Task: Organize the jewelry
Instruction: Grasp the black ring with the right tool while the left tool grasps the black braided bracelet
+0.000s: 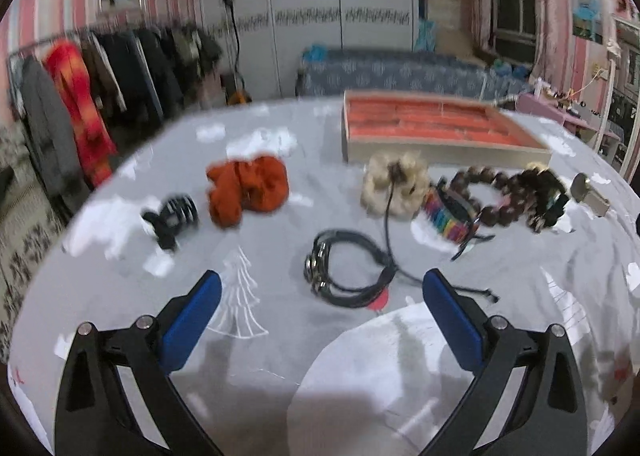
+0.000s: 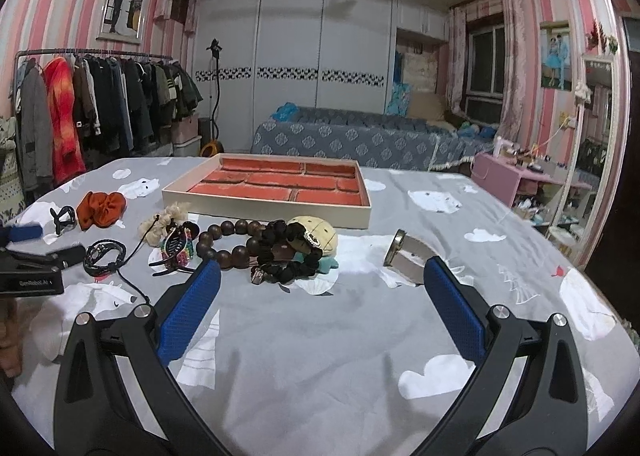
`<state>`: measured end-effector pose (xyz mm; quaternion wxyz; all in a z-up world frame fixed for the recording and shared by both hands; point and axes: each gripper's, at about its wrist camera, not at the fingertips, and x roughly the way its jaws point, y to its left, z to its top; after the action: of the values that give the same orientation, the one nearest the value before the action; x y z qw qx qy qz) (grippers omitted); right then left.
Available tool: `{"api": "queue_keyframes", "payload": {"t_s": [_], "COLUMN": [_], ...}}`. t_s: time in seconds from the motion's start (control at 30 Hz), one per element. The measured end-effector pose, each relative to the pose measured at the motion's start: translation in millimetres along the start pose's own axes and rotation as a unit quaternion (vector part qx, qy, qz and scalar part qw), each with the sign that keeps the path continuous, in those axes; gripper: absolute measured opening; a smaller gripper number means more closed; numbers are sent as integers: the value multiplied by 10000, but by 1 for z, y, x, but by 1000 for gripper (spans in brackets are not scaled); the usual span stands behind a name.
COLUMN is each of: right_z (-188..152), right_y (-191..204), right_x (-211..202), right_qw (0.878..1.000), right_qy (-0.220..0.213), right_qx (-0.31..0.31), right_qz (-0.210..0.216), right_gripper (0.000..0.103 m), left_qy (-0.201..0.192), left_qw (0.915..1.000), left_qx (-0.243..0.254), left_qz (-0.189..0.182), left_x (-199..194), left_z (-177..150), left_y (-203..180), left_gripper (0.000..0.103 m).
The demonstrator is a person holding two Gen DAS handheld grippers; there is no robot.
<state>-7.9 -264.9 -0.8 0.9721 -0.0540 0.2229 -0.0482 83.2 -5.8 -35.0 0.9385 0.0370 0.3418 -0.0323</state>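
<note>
Left claw (image 1: 322, 288) open and empty above the bed (image 1: 280, 356), black cord bracelet (image 1: 348, 272) just ahead between its fingers, right claw (image 2: 322, 276) open and empty, wooden bead bracelet (image 2: 230, 242) ahead to its left, tray (image 2: 276, 186) farther ahead.

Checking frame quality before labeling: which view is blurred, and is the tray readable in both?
Left wrist view: motion-smeared throughout, tray dividers barely resolved, black cord bracelet soft. Right wrist view: sharp, tray compartments and wooden bead bracelet crisp. Both show fisheye bending and dark corner vignetting.

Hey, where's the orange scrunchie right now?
The orange scrunchie lies on the bedspread at far left in the right wrist view, between the black claw clip and the tray.
</note>
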Motion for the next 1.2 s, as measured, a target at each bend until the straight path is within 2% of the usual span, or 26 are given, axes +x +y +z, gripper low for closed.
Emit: {"api": "queue_keyframes", "payload": {"t_s": [0.03, 0.13, 0.23, 0.3, 0.37, 0.43, 0.53, 0.6, 0.67, 0.7, 0.73, 0.77, 0.97, 1.0, 1.2], "right_z": [2, 10, 19, 24, 27, 27, 24, 21, 19, 19, 19, 20, 28, 32, 51], "right_y": [-2, -8, -9, -8, -8, -11, -14, -12, -12, -11, -10, -8, -8, -11, -20], "right_x": [4, 23, 48, 63, 79, 97, 123, 138, 147, 151, 151, 148, 131, 124, 95], "right_qw": [10000, 9997, 9994, 9993, 9984, 9960, 9911, 9842, 9807, 9787, 9779, 9793, 9837, 9849, 9885], "right_qy": [50, 147, 310, 374, 554, 881, 1305, 1680, 1841, 1908, 1913, 1845, 1588, 1502, 1127], "right_qx": [55, 159, 101, 10, -19, 115, 252, 462, 536, 579, 617, 572, 546, 556, 627], "right_qz": [30, 127, 100, 11, -73, -27, 103, 328, 393, 481, 579, 602, 650, 651, 792], "right_gripper": [99, 98, 91, 87, 79, 75, 63, 50, 22, 18, 14, 14, 14, 14, 14], "left_qy": [152, 279, 389, 556, 813, 991, 1005, 987, 951, 946, 922, 901, 729, 657, 191], "left_qw": [9999, 9996, 9991, 9983, 9965, 9947, 9944, 9945, 9948, 9948, 9950, 9952, 9959, 9958, 9976], "left_qx": [-29, -20, 127, 144, 129, 99, 60, 52, 40, 26, 12, 1, 25, 3, 85], "left_qz": [-30, 29, 100, 28, -114, -272, -329, -345, -347, -367, -372, -394, -543, -640, -656], "left_x": [7, 21, 35, 45, 57, 64, 64, 65, 67, 67, 67, 66, 60, 56, 25], "left_z": [1, 5, 13, 15, 15, 14, 15, 17, 19, 21, 21, 23, 29, 31, 49], "left_y": [2, 2, -1, -1, 1, 2, 5, 6, 6, 6, 6, 6, 3, 3, -5], "left_gripper": [98, 98, 97, 88, 65, 57, 54, 48, 33, 29, 21, 16, 16, 16, 16]}}
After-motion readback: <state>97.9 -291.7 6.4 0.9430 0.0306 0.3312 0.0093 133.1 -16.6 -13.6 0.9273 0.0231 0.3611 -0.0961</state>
